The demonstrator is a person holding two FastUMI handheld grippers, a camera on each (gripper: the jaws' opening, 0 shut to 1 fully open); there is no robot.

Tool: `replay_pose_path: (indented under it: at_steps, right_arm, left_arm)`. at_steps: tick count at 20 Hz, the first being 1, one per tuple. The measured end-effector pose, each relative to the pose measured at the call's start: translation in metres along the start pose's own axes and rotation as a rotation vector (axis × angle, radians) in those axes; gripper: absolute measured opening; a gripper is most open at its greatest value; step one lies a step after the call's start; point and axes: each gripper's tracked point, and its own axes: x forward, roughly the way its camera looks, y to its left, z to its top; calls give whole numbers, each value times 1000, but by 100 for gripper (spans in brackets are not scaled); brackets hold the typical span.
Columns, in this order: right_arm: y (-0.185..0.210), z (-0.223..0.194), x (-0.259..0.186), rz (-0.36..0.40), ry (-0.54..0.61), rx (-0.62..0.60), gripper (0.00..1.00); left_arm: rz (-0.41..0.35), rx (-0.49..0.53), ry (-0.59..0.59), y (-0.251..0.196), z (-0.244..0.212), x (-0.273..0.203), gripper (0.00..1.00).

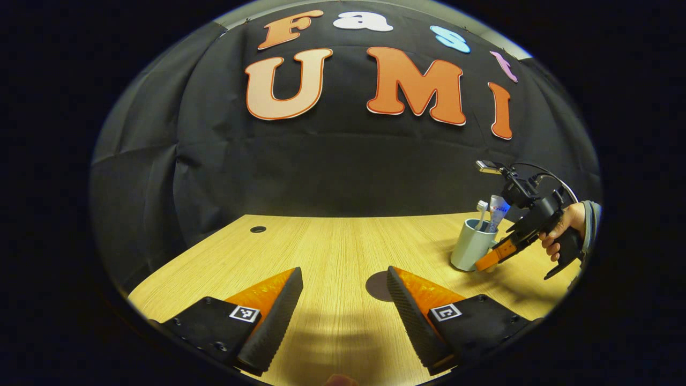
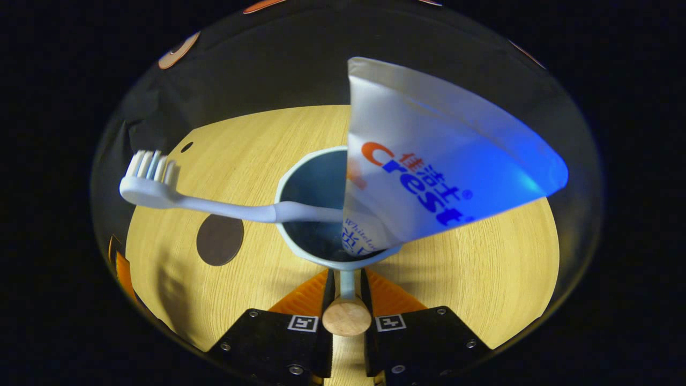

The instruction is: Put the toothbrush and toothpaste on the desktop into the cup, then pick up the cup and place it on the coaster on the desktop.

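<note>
A pale blue-grey cup [image 2: 300,177] holds a white toothbrush [image 2: 214,206], head leaning out left, and a white-and-blue toothpaste tube [image 2: 429,161]. My right gripper [image 2: 347,280] is shut on the cup's handle, whose round wooden knob [image 2: 347,317] sits between the fingers. A dark round coaster [image 2: 220,239] lies on the desk left of the cup. In the left gripper view the cup [image 1: 471,244] stands at the right with the right gripper [image 1: 490,261] at its side. My left gripper [image 1: 343,316] hangs open over the desk, the coaster [image 1: 377,285] just beyond its right finger.
The wooden desk [image 1: 332,246] has a small round cable hole [image 1: 258,229] at the back left. A hand and grey sleeve [image 1: 568,222] hold the right gripper at the desk's right edge. Black cloth walls close the back and left.
</note>
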Motion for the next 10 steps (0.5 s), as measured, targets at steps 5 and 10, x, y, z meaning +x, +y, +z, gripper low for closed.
replay_pose_path:
  at_steps: [5, 10]
  right_arm:
    - [4, 5, 2, 63, -14, -45, 24]
    - [5, 10, 3, 96, -43, -97, 24]
  left_arm:
    - [-3, 29, -46, -4, 6, -7, 97]
    - [-10, 34, -67, -6, 7, -15, 100]
